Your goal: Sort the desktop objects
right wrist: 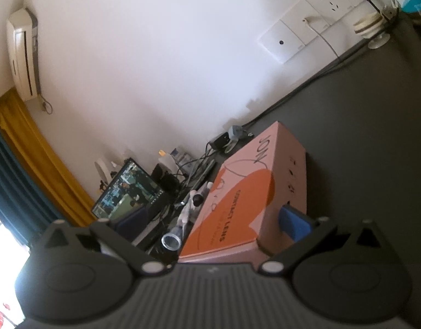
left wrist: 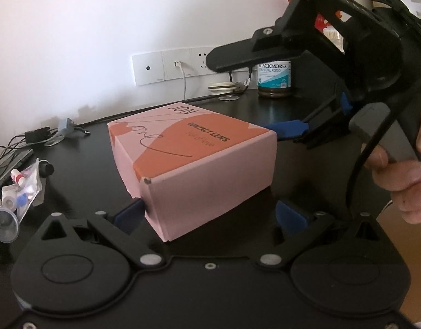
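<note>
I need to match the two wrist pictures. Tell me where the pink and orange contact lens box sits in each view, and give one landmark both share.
Left wrist: the contact lens box fills the centre, on the black desk, its near corner between the left gripper fingers.
Right wrist: the box is lower centre-right, tilted in the picture.
Shared landmark: the white wall socket panel behind the desk.

This looks like a room in a home, with a desk pushed against a plain white wall. A split air conditioner (right wrist: 22, 54) hangs high on the wall beside a mustard-yellow curtain (right wrist: 32, 161). On the black desk (left wrist: 265, 109) stand a lit laptop (right wrist: 128, 192), tangled cables (left wrist: 15, 139), a bottle of fish oil (left wrist: 274, 78) and a pink contact lens box (left wrist: 194, 164). A row of wall sockets (left wrist: 177, 64) runs just above the desk, one with a white plug in it.
</note>
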Motion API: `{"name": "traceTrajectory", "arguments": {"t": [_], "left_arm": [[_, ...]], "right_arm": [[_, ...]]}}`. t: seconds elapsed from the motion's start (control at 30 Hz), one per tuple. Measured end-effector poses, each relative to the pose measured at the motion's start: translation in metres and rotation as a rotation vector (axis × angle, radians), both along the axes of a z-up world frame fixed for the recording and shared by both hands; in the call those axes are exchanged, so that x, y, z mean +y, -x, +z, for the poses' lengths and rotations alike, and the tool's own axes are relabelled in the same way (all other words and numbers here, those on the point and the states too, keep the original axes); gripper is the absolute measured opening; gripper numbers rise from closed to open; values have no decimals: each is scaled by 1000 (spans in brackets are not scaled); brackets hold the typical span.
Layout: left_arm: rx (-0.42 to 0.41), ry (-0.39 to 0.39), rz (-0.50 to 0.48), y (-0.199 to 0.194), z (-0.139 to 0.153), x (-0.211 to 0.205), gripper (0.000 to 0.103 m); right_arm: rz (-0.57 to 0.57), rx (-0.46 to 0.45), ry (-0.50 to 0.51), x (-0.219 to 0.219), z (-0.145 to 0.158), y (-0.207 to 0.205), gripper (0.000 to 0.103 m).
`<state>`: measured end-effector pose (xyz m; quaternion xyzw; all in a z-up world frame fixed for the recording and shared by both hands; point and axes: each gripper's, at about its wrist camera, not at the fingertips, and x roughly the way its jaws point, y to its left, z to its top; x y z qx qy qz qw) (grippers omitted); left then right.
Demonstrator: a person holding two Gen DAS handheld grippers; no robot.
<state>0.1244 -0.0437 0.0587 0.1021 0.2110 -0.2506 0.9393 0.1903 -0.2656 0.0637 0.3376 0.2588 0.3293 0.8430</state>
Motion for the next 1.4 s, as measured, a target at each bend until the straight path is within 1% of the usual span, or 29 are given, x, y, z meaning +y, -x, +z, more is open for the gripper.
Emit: {"name": "traceTrajectory", "arguments": {"t": [0.2, 0.3, 0.33, 0.43, 0.5, 0.57, 0.63, 0.7, 0.8, 0.83, 0.9, 1.0, 1.1, 1.17, 1.23, 1.27, 1.3, 1.4], "left_arm": [[-5, 0, -9, 10, -2, 1, 102], [-5, 7, -32, 16, -3, 1, 102], [4, 14, -57, 18, -3, 0, 102], [41, 42, -196, 27, -3, -1, 101], [-3, 32, -230, 35, -1, -1, 102], [-69, 10, -201, 39, 3, 3, 102], [-99, 20, -157, 33, 9, 14, 103], [-102, 67, -109, 20, 17, 31, 103], [-105, 150, -12, -3, 31, 54, 103], [-106, 166, 27, -12, 35, 60, 103], [-114, 166, 111, -31, 43, 63, 103], [-108, 163, 177, -60, 51, 61, 103], [-70, 154, 212, -88, 52, 52, 103], [-55, 120, 240, -103, 47, 44, 103], [-26, 90, 241, -115, 41, 33, 103], [-16, 93, 236, -119, 39, 31, 103], [-6, 108, 228, -120, 37, 33, 103], [63, 164, 184, -125, 37, 40, 103]], "right_arm": [[-1, -5, 35, 3, 2, 1, 103], [-8, -17, 62, 6, 4, 2, 103], [-17, -26, 72, 7, 4, 2, 102], [-61, -64, 116, 9, 5, 1, 103], [-110, -94, 153, 6, 8, 1, 102], [-175, -117, 166, -1, 12, 4, 102], [-215, -141, 175, -9, 14, 11, 102], [-244, -164, 190, -18, 17, 19, 102], [-273, -189, 268, -23, 18, 36, 102], [-276, -194, 294, -23, 18, 41, 102], [-267, -198, 345, -20, 16, 53, 102], [-233, -214, 440, -5, 17, 67, 102], [-194, -297, 576, 20, 18, 85, 102], [-174, -324, 631, 35, 16, 92, 102], [-142, -312, 636, 47, 11, 92, 102], [-130, -302, 635, 52, 8, 90, 102], [-125, -290, 634, 56, 7, 88, 102], [-149, -273, 668, 66, 1, 79, 102]]}}
